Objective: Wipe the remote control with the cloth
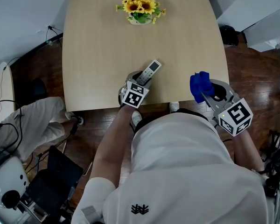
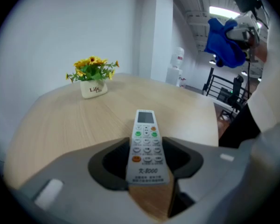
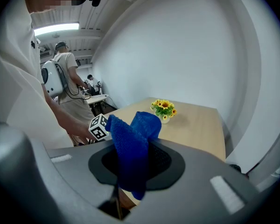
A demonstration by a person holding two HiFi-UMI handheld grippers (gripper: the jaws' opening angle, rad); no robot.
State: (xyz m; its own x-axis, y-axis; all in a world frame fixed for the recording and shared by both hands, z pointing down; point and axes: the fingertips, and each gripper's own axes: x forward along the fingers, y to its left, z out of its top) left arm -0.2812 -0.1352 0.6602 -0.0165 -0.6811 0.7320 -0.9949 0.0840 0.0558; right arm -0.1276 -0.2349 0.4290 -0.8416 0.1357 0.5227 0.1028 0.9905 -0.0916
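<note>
A white remote control (image 1: 148, 71) lies on the pale wooden table (image 1: 98, 55) close to its near edge. Its near end sits between the jaws of my left gripper (image 1: 138, 81), and both pads touch its sides. In the left gripper view the remote control (image 2: 145, 125) points away from me, buttons up, inside the left gripper (image 2: 149, 149). To the right, my right gripper (image 1: 211, 91) is raised above the table edge and shut on a bunched blue cloth (image 1: 200, 85). That blue cloth (image 3: 134, 143) stands up out of the right gripper (image 3: 136, 158).
A pot of yellow flowers (image 1: 140, 7) stands at the table's far side, also seen as the flowers (image 2: 92, 76). A person in white (image 1: 32, 120) and equipment with cables are on the dark wood floor to the left. The table's near edge runs just under both grippers.
</note>
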